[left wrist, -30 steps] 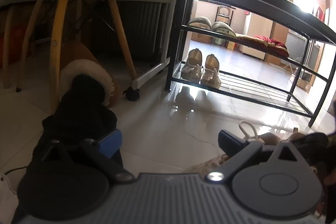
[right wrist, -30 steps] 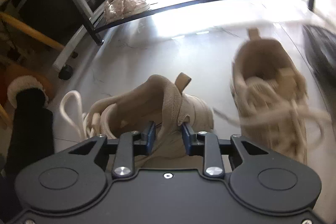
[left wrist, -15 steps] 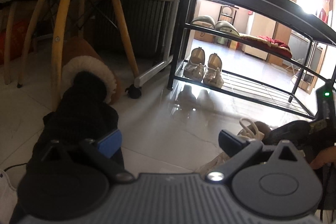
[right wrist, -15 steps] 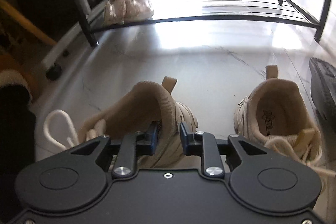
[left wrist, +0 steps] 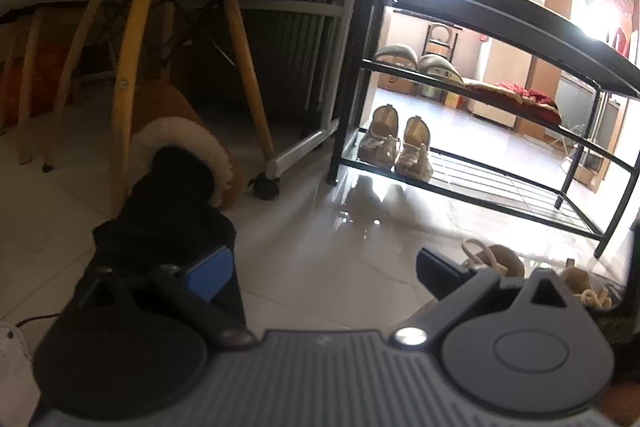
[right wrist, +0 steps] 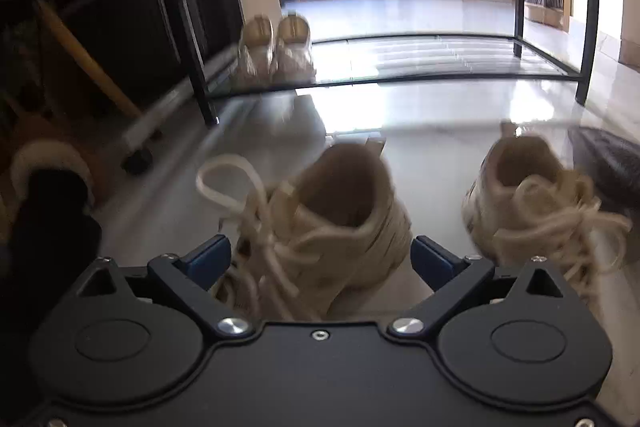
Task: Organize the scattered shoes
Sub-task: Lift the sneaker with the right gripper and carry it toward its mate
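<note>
Two beige lace-up sneakers stand on the pale tiled floor in the right wrist view, one [right wrist: 340, 215] straight ahead and its mate [right wrist: 532, 195] to the right. My right gripper [right wrist: 320, 259] is open, its blue-padded jaws spread on either side of the near sneaker without holding it. My left gripper [left wrist: 320, 273] is open and empty, low above the floor. A black boot [left wrist: 160, 219] lies by its left finger. The sneakers show small in the left wrist view [left wrist: 500, 261]. A black shoe rack [left wrist: 480, 187] holds a pair of glittery flats [left wrist: 394, 149] on its bottom shelf.
A chair with yellow wooden legs [left wrist: 124, 87] stands at the left, with a brown fur-trimmed boot [left wrist: 188, 147] under it. A white frame on a castor [left wrist: 264, 187] is beside the rack. A dark shoe [right wrist: 608, 163] lies at the far right. Grey slippers [left wrist: 416, 61] sit on the rack's middle shelf.
My right gripper was shut on the near sneaker's collar; now its jaws are wide apart and the sneaker stands free on the floor. The left gripper has barely moved.
</note>
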